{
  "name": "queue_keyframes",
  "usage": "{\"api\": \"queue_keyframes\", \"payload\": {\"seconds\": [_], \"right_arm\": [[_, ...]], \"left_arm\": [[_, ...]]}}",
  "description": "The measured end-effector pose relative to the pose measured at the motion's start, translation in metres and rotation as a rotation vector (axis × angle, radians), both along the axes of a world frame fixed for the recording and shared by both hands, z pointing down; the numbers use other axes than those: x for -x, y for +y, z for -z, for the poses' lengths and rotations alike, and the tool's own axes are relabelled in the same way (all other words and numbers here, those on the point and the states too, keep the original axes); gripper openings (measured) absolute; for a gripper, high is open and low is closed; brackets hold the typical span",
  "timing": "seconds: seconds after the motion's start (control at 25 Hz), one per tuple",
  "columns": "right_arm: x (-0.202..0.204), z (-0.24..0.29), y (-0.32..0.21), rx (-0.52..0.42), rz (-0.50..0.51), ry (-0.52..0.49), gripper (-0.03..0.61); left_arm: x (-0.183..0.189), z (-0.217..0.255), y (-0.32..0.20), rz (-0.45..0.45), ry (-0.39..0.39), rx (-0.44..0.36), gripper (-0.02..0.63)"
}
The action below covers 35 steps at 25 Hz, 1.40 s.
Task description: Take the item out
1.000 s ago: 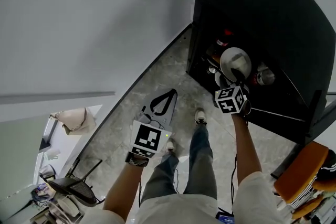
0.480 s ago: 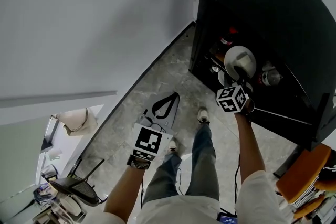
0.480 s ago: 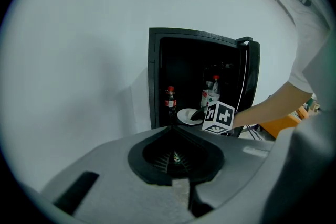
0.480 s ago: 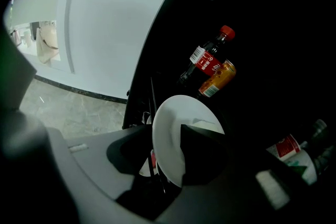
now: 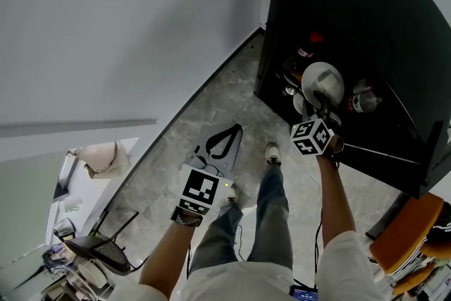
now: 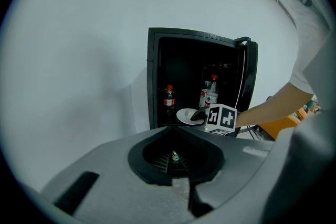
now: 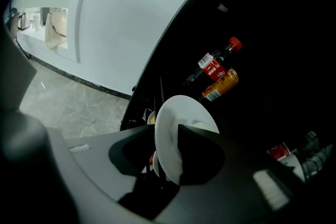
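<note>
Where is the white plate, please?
Head view, right: the white plate is in the black cabinet, between the right gripper's jaws, which have just been closing.

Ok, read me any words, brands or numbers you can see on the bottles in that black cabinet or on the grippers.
No text here is readable.
Red label on the dark bottle: too blurred to read.
Label on the orange-labelled bottle beside it: too blurred.
Faces of the marker cube: black-and-white squares only, no words.
</note>
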State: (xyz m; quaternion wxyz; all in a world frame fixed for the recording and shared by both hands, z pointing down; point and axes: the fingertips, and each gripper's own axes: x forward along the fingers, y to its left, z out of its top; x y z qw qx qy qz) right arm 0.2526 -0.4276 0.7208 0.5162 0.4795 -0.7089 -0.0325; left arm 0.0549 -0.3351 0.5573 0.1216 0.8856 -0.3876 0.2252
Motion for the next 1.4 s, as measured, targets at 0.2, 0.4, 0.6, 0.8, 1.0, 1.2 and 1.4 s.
{"api": "queue_keyframes", "payload": {"seconds": [0.2,0.4,0.6,0.8,1.0,1.2,1.4], "right_arm": [[0.006,0.001,0.012,-0.026,0.056,0.071,0.119],[0.008,0.002,0.022,-0.076,0.152,0.230,0.071],[0.007,0.009,0.023,-0.119,0.158,0.279,0.051],[0.005,0.016,0.024,-0.170,0.142,0.319,0.034],[0.005,0.024,0.021,-0.223,0.145,0.368,0.020],[0.008,0.022,0.024,-0.257,0.185,0.425,0.020],[0.018,0.034,0.027,-0.278,0.227,0.452,0.021]], "left_arm": [[0.000,-0.001,0.009,-0.010,-0.004,-0.004,0.005],[0.002,-0.002,0.018,-0.013,-0.008,-0.008,0.005],[0.004,0.000,0.025,-0.015,-0.015,-0.014,0.005],[0.007,0.002,0.030,-0.016,-0.024,-0.026,0.005],[0.013,0.002,0.032,-0.013,-0.031,-0.030,0.005],[0.014,0.003,0.031,-0.014,-0.036,-0.035,0.005],[0.018,0.007,0.029,-0.018,-0.038,-0.045,0.005]]}}
